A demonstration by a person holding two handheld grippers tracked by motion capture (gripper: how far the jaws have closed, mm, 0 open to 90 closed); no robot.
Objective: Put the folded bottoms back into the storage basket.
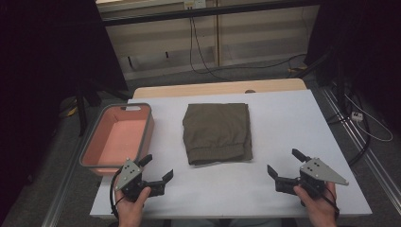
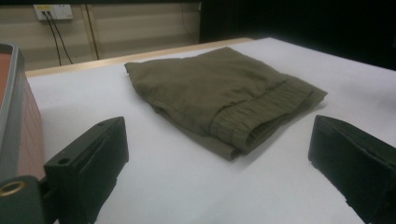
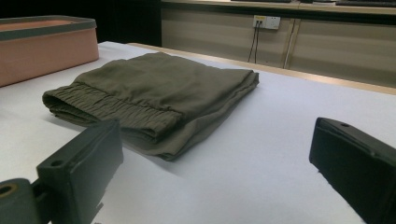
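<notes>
Folded olive shorts (image 1: 218, 132) lie mid-table (image 1: 283, 118), ahead of and between your two grippers.

The shorts' long axis runs away from you, elastic waistband at the near edge, facing you. A pink bin (image 1: 92, 142) sits to their left. Your left gripper (image 1: 158, 169) and right gripper (image 1: 283, 164) rest near the table's front edge, about equally far from the shorts, jaws wide apart and holding nothing.

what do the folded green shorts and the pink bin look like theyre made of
Folded shorts: seemingly a thin woven fabric, matte olive; soft creases and a gathered, ribbed elastic waistband point to cloth. Exact fibre can't be told.

Pink bin: likely moulded plastic, smooth salmon walls with a slight sheen, topped by a grey rim that may be a separate plastic or rubbery band.
</notes>
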